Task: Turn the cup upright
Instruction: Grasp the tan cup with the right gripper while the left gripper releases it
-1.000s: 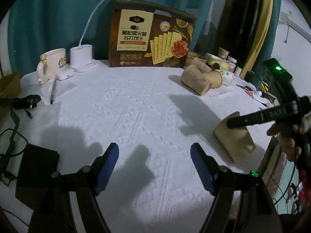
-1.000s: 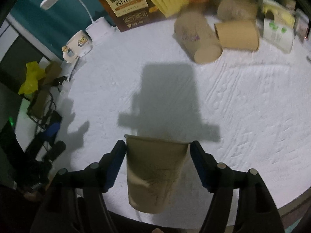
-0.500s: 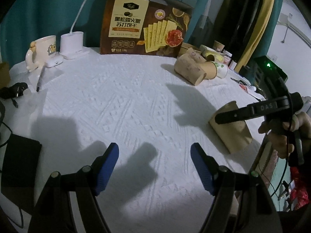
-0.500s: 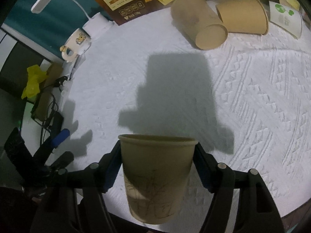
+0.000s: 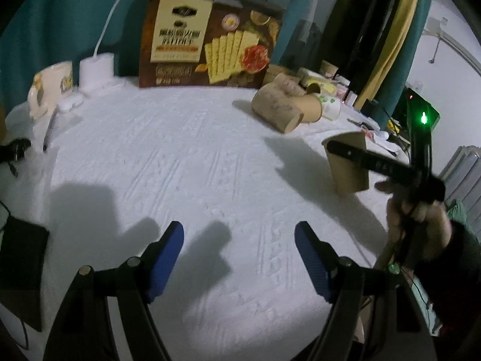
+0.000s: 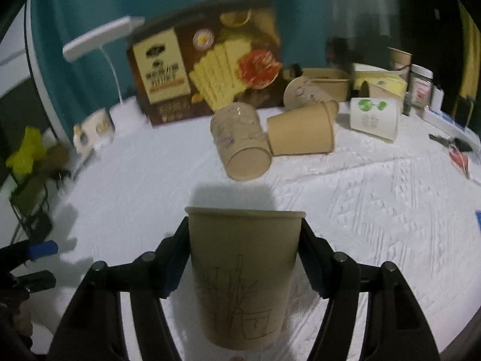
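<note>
Behind the cup (image 6: 243, 273), claw pads mostly hidden.

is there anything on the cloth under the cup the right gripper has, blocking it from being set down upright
Nothing visible does. The right gripper is shut on the paper cup, rim up, over bare white tablecloth. The nearest lying cups sit farther back, apart from it.
</note>
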Demonstrator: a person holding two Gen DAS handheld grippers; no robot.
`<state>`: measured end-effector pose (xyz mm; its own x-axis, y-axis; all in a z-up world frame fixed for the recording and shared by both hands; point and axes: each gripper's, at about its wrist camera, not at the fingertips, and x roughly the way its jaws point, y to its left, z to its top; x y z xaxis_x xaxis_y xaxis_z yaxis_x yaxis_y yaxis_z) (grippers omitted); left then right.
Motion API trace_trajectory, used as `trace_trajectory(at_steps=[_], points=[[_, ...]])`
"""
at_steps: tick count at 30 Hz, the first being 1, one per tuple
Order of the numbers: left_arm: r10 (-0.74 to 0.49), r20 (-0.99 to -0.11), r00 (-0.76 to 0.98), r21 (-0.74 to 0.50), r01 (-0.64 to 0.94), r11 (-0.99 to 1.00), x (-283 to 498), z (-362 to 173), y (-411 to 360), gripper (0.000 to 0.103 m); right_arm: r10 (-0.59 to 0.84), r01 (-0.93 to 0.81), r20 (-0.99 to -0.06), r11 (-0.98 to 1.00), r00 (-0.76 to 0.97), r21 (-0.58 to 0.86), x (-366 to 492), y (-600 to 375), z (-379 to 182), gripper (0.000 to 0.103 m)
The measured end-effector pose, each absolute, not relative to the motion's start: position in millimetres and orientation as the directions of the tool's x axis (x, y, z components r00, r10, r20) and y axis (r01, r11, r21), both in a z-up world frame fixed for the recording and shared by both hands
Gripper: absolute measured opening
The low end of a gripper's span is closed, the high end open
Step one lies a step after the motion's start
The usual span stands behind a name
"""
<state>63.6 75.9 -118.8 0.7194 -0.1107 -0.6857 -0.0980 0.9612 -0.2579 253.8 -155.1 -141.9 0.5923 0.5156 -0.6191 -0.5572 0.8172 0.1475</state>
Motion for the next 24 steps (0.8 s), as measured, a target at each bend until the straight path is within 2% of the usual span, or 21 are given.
trace_trajectory(at_steps=[5,11,18,24], points=[[-0.104,-0.676,0.729,-0.263,-0.107,0.959,68,-115,70,0.076,0.503,-0.550,-0.531,0.831,0.682,0.082,227,-167,-138,0.064],[-0.107,-0.681,0.724,-0.242,-0.085,0.967,71,-113,58,0.076,0.484,-0.544,-0.483,0.839,0.730,0.017,195,-175,-139,0.065],[-0.088,-0.691,0.718,-0.222,-0.094,0.971,71,-114,51,0.076,0.418,-0.511,-0.502,0.858,0.757,-0.057,166,-166,-148,0.068],[-0.078,-0.687,0.723,-0.219,-0.103,0.970,63,-113,50,0.076,0.363,-0.457,-0.540,0.888,0.760,-0.046,156,-167,-149,0.073]])
